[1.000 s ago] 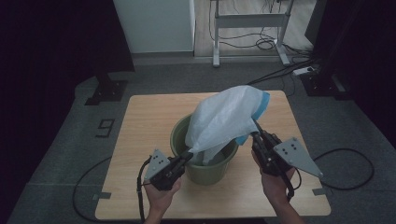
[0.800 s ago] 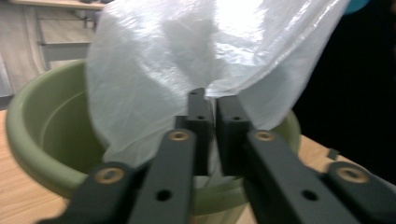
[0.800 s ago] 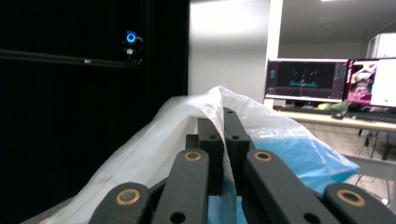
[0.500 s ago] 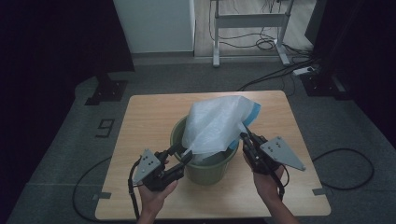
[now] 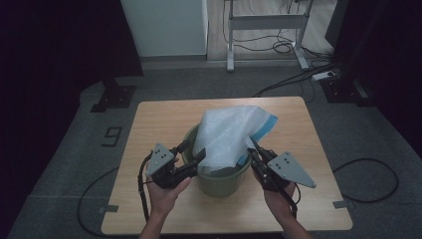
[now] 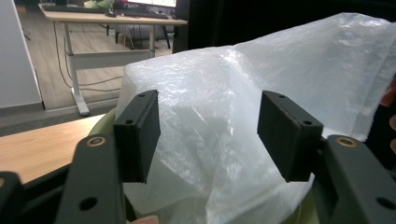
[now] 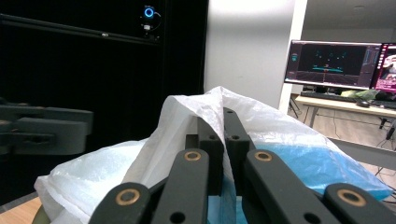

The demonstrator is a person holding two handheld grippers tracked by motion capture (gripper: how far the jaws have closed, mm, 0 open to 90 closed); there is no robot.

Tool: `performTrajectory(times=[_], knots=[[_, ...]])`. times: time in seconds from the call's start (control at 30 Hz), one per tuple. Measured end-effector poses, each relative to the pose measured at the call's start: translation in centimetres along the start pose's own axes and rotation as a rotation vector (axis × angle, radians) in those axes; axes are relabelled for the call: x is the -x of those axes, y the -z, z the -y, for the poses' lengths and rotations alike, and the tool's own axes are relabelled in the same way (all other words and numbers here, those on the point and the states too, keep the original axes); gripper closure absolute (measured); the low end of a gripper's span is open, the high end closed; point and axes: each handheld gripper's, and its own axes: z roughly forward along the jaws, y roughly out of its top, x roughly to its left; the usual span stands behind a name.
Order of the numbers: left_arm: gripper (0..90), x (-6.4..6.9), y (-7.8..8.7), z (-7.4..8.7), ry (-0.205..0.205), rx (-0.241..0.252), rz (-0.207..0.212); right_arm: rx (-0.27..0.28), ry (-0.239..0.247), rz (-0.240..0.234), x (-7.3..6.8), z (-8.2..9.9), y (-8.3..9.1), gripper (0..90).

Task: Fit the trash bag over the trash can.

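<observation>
so left gripper (image 5: 191, 153) has just opened off the white plastic bag (image 5: 226, 137), which now sags lower into the green bin (image 5: 219, 180) mid-table, while right gripper (image 5: 253, 151) stays clamped on its edge, so lining looks half done.

Translucent white plastic bag (image 5: 226, 137) with a blue edge band (plain, unpatterned); olive-green bucket (image 5: 221, 179); light wood-grain table (image 5: 159, 119); black gripper jaws.

Black two-jawed claws (image 5: 190, 153) (image 5: 252, 149), brass-coloured screws, grey three-cornered top plates, trailing black cables.
</observation>
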Motion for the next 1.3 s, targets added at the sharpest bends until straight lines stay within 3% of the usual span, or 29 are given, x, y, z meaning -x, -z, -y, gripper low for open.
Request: performTrajectory(times=[0.2,0.27,0.33,0.37,0.4,0.5,0.63,0.73,0.83,0.87,0.97,1.13,1.3], knots=[[36.6,0.0,-1.1,0.6,0.008,-0.036,0.001,0.004,0.003,-0.011,-0.6,0.2,0.1,88.2],[44.2,0.1,-1.3,0.9,0.001,-0.048,0.000,0.010,0.005,-0.014,-0.7,0.2,0.2,88.2],[58.6,0.2,-1.4,1.1,-0.010,-0.059,0.010,0.015,0.009,-0.018,-0.8,0.1,0.3,88.2],[58.6,0.2,-1.5,1.2,-0.013,-0.067,0.025,0.015,0.009,-0.018,-0.8,0.1,0.3,88.2],[72.0,0.2,-1.7,1.3,-0.019,-0.082,0.051,0.017,0.010,-0.021,-0.9,0.1,0.3,88.2],[87.9,0.1,-1.7,1.2,-0.021,-0.084,0.085,0.015,0.009,-0.021,-0.9,0.2,0.4,88.2],[90.0,-0.2,-1.2,1.3,-0.012,-0.046,0.098,0.005,0.002,-0.020,-0.7,0.6,0.7,87.0],[90.0,-0.6,-0.7,1.3,0.012,-0.017,0.096,-0.003,-0.004,-0.024,-0.6,1.0,1.0,79.4],[90.0,-1.4,0.1,1.3,0.045,0.021,0.082,-0.023,-0.003,-0.003,-0.8,2.2,1.6,57.6],[90.0,-2.0,0.6,1.4,0.076,0.049,0.072,-0.030,-0.005,-0.001,-0.9,2.5,1.8,52.3],[90.0,-2.8,1.3,1.5,0.109,0.076,0.066,-0.045,-0.019,-0.007,-1.1,3.6,2.3,42.3],[90.0,-3.4,1.8,1.5,0.126,0.093,0.054,-0.080,-0.032,-0.011,-1.3,4.8,2.7,38.5],[90.0,-3.9,2.4,1.6,0.126,0.101,0.037,-0.114,-0.026,0.059,-1.8,5.6,3.0,27.5]])
